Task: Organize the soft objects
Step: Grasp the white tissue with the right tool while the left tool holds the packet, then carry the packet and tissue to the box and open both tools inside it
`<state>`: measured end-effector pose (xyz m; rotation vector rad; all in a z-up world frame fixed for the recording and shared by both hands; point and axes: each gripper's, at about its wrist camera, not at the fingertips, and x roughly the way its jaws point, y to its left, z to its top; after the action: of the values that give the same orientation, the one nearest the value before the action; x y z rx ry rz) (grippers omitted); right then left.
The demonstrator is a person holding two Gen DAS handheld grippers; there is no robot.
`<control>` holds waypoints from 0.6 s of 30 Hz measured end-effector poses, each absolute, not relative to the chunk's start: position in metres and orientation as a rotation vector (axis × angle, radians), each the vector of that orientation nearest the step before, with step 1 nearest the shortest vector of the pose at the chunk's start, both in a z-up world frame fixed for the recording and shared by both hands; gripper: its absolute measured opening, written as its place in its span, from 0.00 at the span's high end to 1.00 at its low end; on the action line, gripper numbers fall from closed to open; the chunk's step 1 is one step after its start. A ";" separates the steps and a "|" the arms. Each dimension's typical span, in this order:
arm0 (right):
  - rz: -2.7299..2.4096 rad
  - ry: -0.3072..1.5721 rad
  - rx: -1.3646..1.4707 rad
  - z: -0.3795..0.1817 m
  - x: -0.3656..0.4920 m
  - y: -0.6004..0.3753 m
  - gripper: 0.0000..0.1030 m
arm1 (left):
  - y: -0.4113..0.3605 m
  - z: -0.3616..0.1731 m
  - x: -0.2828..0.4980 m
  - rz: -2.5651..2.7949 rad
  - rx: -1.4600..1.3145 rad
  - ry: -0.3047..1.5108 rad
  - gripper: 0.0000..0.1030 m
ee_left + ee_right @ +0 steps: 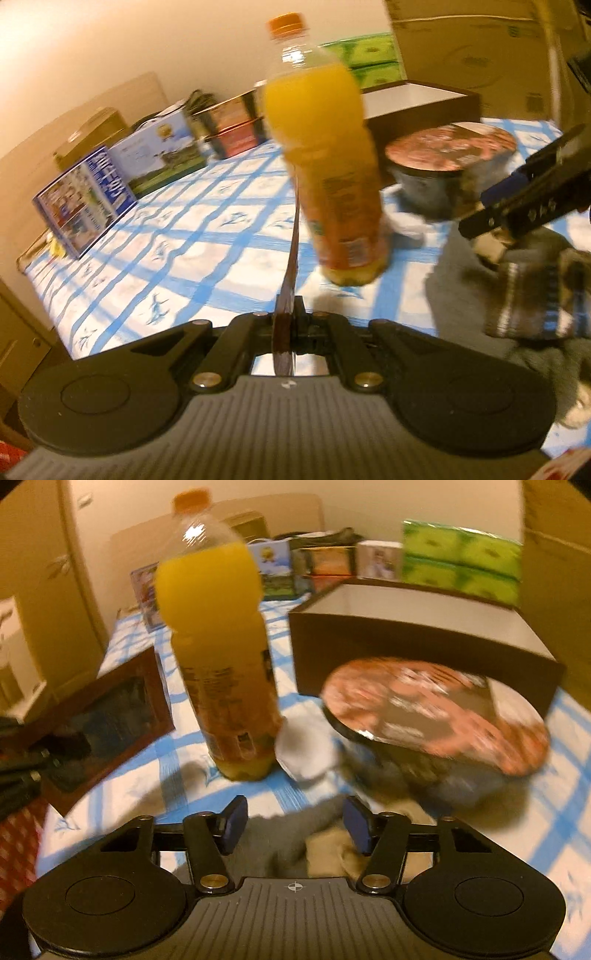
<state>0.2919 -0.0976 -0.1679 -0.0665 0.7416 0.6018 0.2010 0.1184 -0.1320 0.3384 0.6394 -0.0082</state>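
Left wrist view first, Ana said: what was the left gripper (284, 321) doing?

Ben: Its fingers were pressed together on a thin brown panel (291, 258), held edge-on and running straight ahead of the claw. That is no soft thing, so I judged that hand was busy.

Ana: And ahead of it?

Ben: The orange bottle (325, 166) stood upright just beyond the panel's far end. A small white cloth (303, 753) lay at the bottle's foot, on its right side.

Ana: So which claw was nearer the soft things?

Ben: The right gripper (295, 827). Its blue pads were spread wide apart and pinched nothing. The grey cloth (273, 845) lay directly under and between them, with a beige piece (332, 849) against the right pad. It was crumpled, so I could name no long axis. A striped sock (535, 306) lay on the grey cloth below that claw, in the left wrist view.

Ana: Where could they go?

Ben: Probably the open brown box (406, 653), ahead and right of the right claw, behind the lidded bowl (436, 709). The bowl stood between claw and box, so a lift over it looked needed.

Ana: The surface?

Ben: A blue-checked tablecloth (166, 240), with cartons along the far edge by a plain wall
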 end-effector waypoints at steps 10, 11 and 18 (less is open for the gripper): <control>0.574 0.698 -0.317 -0.203 0.327 -0.031 0.62 | 0.141 -0.142 0.233 0.050 0.266 0.655 0.96; 0.568 0.700 -0.341 -0.208 0.329 -0.026 0.64 | 0.142 -0.143 0.235 0.051 0.260 0.654 0.96; 0.526 0.701 -0.425 -0.234 0.341 -0.009 0.82 | 0.154 -0.148 0.250 0.055 0.241 0.661 0.96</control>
<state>0.3414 -0.0094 -0.2337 -0.4250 0.7014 0.5265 0.2504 0.1536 -0.1480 0.2407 0.6606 0.0552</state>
